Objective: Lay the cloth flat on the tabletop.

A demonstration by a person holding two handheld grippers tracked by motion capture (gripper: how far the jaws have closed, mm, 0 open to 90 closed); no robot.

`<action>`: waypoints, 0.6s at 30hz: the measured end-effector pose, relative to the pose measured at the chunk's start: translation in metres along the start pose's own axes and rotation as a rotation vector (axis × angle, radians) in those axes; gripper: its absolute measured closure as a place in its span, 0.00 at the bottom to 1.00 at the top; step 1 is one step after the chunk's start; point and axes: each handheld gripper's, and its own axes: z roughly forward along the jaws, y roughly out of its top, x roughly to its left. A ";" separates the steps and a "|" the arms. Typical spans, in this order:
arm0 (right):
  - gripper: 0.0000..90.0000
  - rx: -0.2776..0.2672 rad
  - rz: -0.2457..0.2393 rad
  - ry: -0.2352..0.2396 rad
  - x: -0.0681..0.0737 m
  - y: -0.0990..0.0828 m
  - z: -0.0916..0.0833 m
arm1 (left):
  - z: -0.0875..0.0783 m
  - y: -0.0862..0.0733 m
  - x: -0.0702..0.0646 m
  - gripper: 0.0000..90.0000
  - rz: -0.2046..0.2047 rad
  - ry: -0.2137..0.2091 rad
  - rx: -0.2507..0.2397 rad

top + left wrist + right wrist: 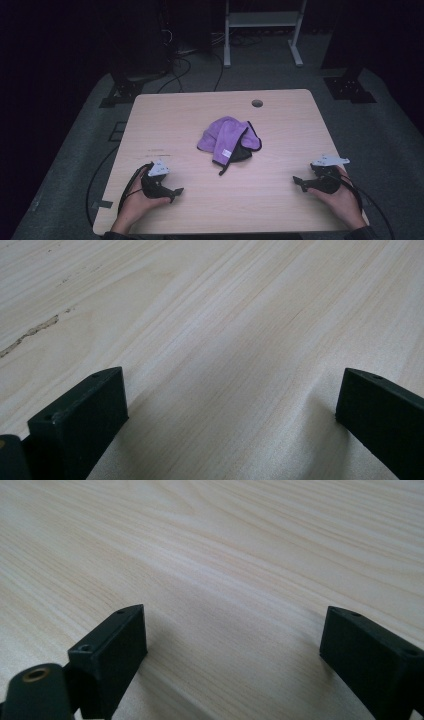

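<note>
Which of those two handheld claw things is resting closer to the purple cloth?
The left gripper; its tips sit nearer the purple cloth than the right gripper.

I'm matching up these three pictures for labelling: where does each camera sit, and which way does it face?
High view: above the person's side, facing forward and down on the table, purple cloth, both hands and grippers.
Left gripper view: rides the left gripper, facing along its open fingers.
Right gripper view: same on the right gripper.
All share the wooden tabletop.

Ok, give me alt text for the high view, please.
A crumpled purple cloth lies at the middle of a pale wooden table. Near the front edge, the left claw and the right claw, each in a hand, rest open, both apart from the cloth.
</note>
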 end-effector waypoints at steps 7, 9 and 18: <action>0.14 -0.002 0.006 -0.003 0.000 0.000 -0.001 | 0.000 0.000 0.000 0.00 -0.001 0.001 -0.001; 0.14 -0.002 0.004 -0.001 -0.001 0.000 -0.001 | 0.000 0.000 0.000 0.00 -0.001 0.001 -0.001; 0.40 0.002 0.042 0.047 -0.006 0.003 -0.008 | 0.000 0.000 0.000 0.00 -0.003 0.003 0.000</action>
